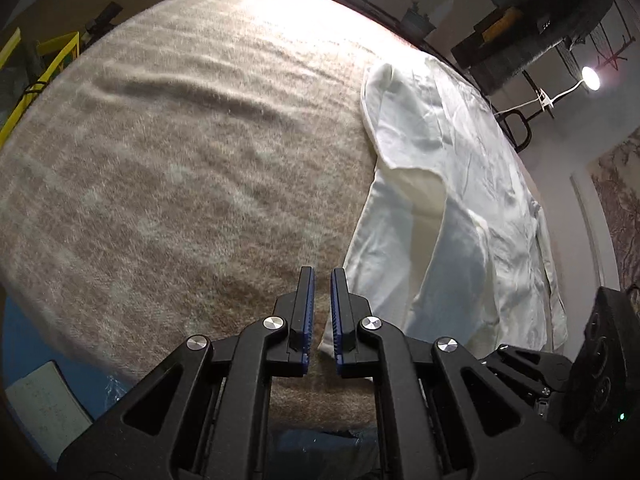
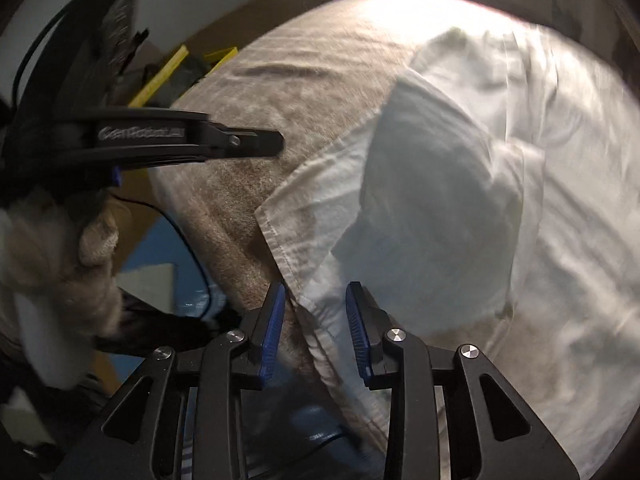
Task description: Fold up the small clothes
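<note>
Left tool point(image 1: 322, 276) nearly closed, right tool point(image 2: 316, 292) parted

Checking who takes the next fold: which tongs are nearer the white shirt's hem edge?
Right. The right tongs are open, straddling the white shirt at its hem edge. The left tongs are shut, empty, beside the shirt over the brown blanket.

One white garment point(image 1: 460, 200), one tan blanket point(image 1: 180, 160), two tools, perhaps one notebook point(image 1: 44, 404), blurred.

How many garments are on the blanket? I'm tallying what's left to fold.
1: a white shirt lying on the beige blanket, to the right of the left gripper. Others could lie outside both views.
</note>
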Available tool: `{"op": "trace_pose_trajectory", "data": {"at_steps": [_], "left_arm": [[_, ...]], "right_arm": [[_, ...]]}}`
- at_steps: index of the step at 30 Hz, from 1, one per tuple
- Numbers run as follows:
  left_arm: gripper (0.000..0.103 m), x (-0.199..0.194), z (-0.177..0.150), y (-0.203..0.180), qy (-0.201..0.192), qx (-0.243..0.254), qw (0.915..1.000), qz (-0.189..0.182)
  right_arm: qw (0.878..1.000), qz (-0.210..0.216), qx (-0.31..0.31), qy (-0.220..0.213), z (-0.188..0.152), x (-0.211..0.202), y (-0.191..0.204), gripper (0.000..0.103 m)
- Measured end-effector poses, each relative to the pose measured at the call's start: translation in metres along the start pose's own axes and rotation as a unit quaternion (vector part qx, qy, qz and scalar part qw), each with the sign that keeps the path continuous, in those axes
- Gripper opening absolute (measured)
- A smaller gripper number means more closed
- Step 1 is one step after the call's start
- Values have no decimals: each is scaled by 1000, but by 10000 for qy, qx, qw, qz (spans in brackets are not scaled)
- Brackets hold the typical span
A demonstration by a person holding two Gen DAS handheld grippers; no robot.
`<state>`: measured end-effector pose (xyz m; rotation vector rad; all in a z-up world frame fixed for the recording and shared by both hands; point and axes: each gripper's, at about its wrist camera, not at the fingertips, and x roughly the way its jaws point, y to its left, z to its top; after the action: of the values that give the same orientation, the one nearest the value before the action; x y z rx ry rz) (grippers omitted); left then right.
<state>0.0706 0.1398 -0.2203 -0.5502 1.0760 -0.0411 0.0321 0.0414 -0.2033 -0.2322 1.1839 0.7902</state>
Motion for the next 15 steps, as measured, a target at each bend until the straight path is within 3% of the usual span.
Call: {"op": "trace_pose_trajectory", "data": {"at_steps": [3,7,12,14,15], "left_arm": [[6,-1,0,0,-7,11,10000,11],[6,-2,0,-2,-36,52,10000,0],[6,2,-2,-6,42,120,9999,-6],[15,6,-3,-5,155,73,9998,-35],[34,7,-4,-4,187,51,9998,-68]], "right_arm": [[10000,-55,-29,-38,0,2,0,27],[9999,-17,102,-75,1,-2,-14,5],[9937,772,778,-223,-1,-11,-36,3],[9876,1247,869,-398,-4,-21,-37,3],[9865,1372,774,-444,-4,-25,-33,3]]}}
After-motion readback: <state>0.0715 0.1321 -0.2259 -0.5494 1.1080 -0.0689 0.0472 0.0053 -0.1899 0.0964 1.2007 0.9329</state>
